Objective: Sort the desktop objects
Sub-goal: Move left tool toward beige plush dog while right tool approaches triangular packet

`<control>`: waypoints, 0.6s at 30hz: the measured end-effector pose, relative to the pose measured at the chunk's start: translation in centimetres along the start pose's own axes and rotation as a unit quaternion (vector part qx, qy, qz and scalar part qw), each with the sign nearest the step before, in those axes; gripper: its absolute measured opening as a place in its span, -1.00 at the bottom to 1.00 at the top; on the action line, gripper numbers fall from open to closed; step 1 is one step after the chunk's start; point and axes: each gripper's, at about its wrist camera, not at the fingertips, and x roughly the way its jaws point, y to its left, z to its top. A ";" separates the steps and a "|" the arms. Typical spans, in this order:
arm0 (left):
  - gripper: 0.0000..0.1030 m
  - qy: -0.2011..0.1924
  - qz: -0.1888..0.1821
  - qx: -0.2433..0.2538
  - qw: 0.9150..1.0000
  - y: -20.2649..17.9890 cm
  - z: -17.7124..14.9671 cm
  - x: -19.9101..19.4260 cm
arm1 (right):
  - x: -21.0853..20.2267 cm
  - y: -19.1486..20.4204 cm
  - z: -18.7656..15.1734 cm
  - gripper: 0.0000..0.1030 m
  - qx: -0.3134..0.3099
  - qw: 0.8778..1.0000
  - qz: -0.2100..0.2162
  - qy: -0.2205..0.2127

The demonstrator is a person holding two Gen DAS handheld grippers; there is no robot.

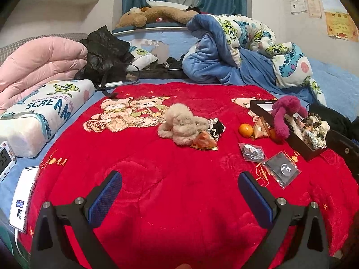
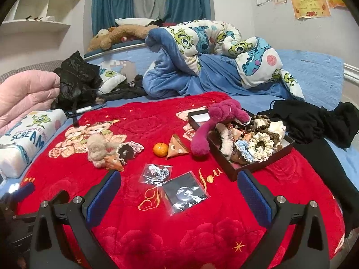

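Observation:
On the red blanket (image 1: 139, 174) lie a beige fluffy toy (image 1: 181, 125), a triangular orange packet (image 1: 204, 144), a dark frilly scrunchie (image 1: 216, 126), an orange (image 1: 245, 130), a second packet (image 1: 261, 128) and two clear-bagged badges (image 1: 252, 152) (image 1: 281, 170). A dark box (image 2: 237, 170) holds scrunchies (image 2: 260, 145) and beads, with a magenta plush (image 2: 215, 123) draped over its rim. My left gripper (image 1: 179, 186) hovers open over bare blanket, short of the toy. My right gripper (image 2: 179, 186) is open above the nearer badge bag (image 2: 186, 194); the orange (image 2: 160, 149) lies beyond.
A phone (image 1: 24, 197) and a small clock (image 1: 5, 159) sit at the left edge. A "SCREAM" pillow (image 1: 42, 114), pink quilt (image 1: 38, 62), black jacket (image 1: 105, 51), blue cartoon duvet (image 1: 242, 51) and black clothing (image 2: 314, 121) ring the blanket.

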 end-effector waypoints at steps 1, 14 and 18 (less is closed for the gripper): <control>1.00 0.001 -0.004 -0.001 1.000 0.0 0.0 0.1 | 0.0 -0.1 0.0 1.00 0.002 1.000 0.005 -0.001; 1.00 0.002 -0.028 0.012 1.000 -1.5 0.4 1.3 | 0.4 -0.8 0.1 1.00 0.023 0.997 0.066 0.012; 1.00 -0.001 -0.006 0.029 1.000 -1.5 0.7 1.9 | 2.3 -1.9 0.0 1.00 0.058 0.990 0.121 0.045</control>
